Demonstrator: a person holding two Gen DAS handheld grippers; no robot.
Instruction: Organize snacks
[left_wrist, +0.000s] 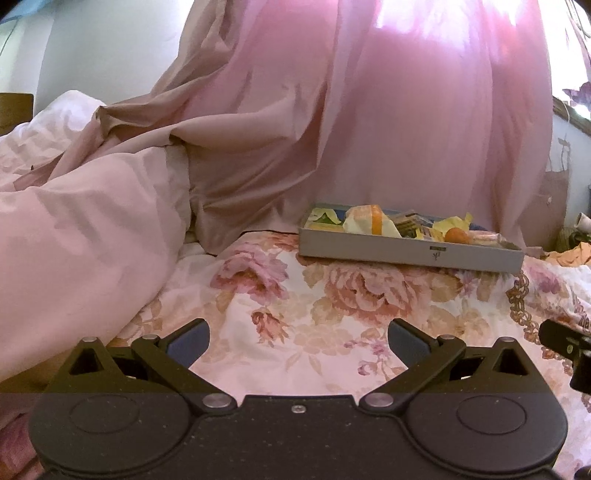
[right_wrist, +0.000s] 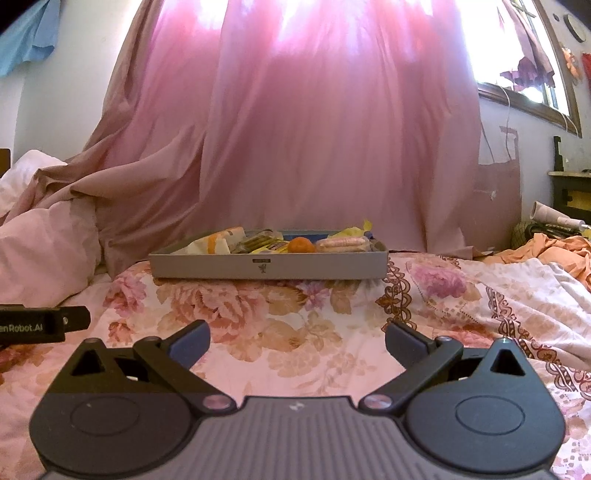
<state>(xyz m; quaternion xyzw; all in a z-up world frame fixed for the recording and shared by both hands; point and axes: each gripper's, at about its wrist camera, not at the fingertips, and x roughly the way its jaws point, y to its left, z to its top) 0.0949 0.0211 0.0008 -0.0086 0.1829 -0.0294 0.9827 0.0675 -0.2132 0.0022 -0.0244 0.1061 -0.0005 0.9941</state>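
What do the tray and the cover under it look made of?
The tray looks like rigid grey cardboard or plastic with a matt finish: flat straight walls, sharp corners, no shine, a small printed mark on the front. Which of the two I cannot tell. The bed cover is soft woven cloth, matt, with a printed flower pattern; it wrinkles and sags around the tray.

A grey tray (right_wrist: 207, 266) holding yellow wrappers (right_wrist: 349, 232), an orange ball (right_wrist: 301, 245) and a pink packet (right_wrist: 341, 244) sits on a white sheet (right_wrist: 295, 332) printed with pink and tan roses, before a pink curtain (right_wrist: 332, 147) and a pale pink duvet (left_wrist: 74, 229), blue pads (right_wrist: 190, 345) on black grippers
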